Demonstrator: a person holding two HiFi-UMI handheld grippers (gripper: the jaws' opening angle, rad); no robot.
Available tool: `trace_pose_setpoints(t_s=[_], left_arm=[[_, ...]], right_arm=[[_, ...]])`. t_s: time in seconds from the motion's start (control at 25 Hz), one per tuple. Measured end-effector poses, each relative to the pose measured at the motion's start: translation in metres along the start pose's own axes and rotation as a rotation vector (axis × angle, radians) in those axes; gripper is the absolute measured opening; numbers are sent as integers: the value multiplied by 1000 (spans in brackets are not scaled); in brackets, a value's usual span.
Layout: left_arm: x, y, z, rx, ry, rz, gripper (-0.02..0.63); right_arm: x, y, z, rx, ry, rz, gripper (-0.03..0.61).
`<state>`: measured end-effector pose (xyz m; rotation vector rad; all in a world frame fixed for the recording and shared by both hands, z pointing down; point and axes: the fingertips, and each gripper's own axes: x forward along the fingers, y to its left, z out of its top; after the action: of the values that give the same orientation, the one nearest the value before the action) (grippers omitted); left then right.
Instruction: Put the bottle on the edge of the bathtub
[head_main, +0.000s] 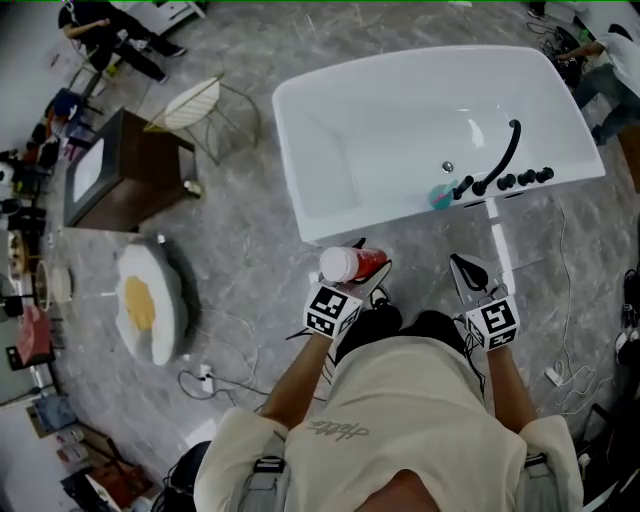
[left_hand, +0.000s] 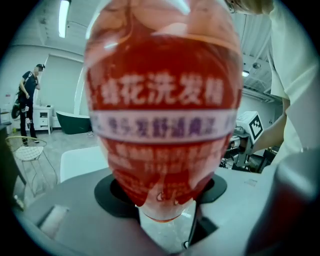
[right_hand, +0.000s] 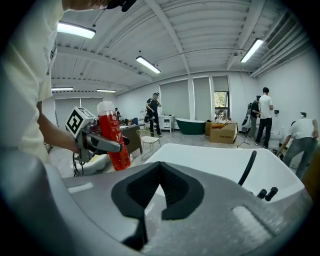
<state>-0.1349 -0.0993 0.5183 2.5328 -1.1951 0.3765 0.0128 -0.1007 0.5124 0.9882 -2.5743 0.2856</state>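
Note:
A red shampoo bottle with a white cap stands roughly upright in my left gripper, just short of the near rim of the white bathtub. In the left gripper view the bottle fills the frame, and my left gripper is shut on its lower body. The right gripper view shows the same bottle held at the left, beside the bathtub. My right gripper hovers near the tub's front rim, below the black faucet. It is shut with nothing in it.
A small teal thing lies in the tub near the faucet. Left of the tub stand a wire chair, a dark wooden cabinet and an egg-shaped cushion. Cables trail on the floor. People stand farther off.

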Motion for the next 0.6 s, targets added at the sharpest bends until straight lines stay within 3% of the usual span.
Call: trace_pose_setpoints(t_s=[0.36,0.6], left_arm=[[56,21,-20,28,75,-113,302],[125,38,-48,115,87,-97,302]], right_arm=[[11,-3,-9,49,54,-39,2],[27,-30,-35,90,92,-2,0]])
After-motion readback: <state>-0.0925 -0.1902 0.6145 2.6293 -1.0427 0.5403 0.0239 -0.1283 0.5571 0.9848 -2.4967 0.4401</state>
